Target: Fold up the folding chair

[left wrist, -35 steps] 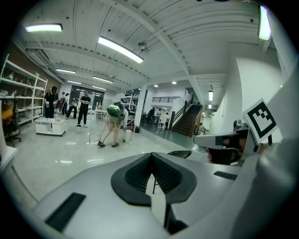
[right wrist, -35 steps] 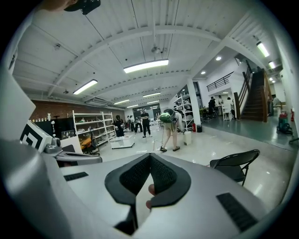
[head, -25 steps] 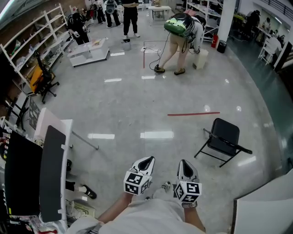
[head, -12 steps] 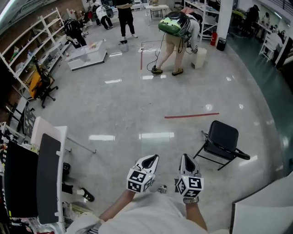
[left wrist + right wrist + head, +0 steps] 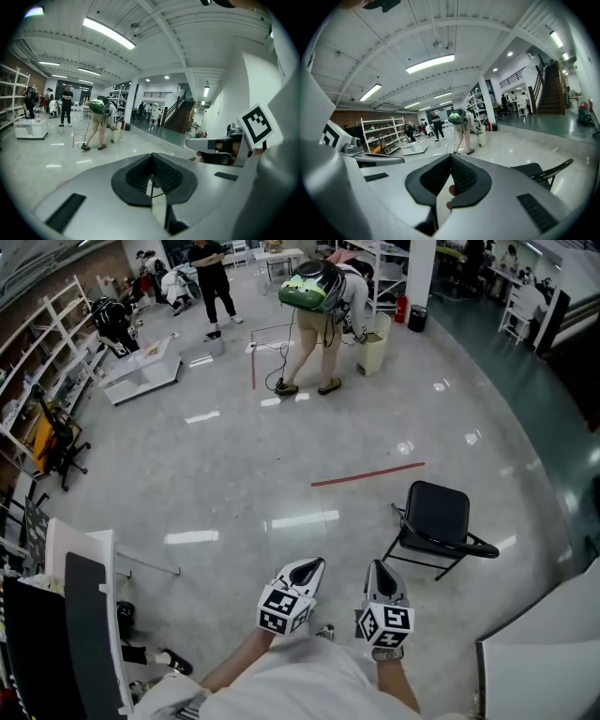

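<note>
Right gripper (image 5: 451, 164) — jaws together — views the folding chair (image 5: 532, 171); left gripper (image 5: 151, 164) doesn't.

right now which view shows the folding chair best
The head view: the folding chair shows whole, standing unfolded, ahead and to the right. The right gripper view catches only part of it, low on the right. The left gripper view does not show it.

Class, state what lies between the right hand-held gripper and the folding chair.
Only bare floor, in the head view, between right hand-held gripper and folding chair.
</note>
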Demonstrator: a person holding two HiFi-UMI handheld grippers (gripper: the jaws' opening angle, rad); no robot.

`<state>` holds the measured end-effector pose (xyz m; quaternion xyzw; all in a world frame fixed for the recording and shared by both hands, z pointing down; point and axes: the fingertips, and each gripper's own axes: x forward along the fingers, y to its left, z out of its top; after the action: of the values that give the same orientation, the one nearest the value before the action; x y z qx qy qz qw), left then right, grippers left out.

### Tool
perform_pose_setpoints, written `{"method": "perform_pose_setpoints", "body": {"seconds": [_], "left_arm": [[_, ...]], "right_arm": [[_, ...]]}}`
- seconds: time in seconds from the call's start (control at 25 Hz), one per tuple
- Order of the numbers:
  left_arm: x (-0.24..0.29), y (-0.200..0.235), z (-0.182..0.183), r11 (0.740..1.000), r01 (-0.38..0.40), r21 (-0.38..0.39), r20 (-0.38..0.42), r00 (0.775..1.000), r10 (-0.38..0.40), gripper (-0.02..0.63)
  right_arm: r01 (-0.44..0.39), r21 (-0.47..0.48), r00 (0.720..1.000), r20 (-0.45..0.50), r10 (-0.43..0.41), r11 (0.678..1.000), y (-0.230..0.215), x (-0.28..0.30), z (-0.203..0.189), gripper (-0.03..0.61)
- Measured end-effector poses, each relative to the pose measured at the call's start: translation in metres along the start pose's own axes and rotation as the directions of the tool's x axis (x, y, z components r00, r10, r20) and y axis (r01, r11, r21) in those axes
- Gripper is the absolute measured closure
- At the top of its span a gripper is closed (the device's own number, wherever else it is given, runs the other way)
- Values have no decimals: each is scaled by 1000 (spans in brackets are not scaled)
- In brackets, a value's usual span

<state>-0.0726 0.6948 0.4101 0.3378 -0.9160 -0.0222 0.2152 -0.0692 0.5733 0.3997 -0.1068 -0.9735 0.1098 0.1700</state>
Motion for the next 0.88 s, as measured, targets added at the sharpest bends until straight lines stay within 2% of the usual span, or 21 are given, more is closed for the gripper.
{"method": "perform_pose_setpoints", "body": {"seconds": [0.16,0.36,0.88], "left_arm": [[29,23,7,1000,21,2,-8,1000,-21,603],[66,58,33,997,74,-25,5,997,-73,603],[139,169,100,988,154,-4,45,987,-154,603]], "right_arm": [[35,0,999,0,-35,999,-6,28,6,575],[69,-12,998,-9,-69,998,-11,72,23,575],[161,-12,987,2,-161,987,-2,198,71,574]]}}
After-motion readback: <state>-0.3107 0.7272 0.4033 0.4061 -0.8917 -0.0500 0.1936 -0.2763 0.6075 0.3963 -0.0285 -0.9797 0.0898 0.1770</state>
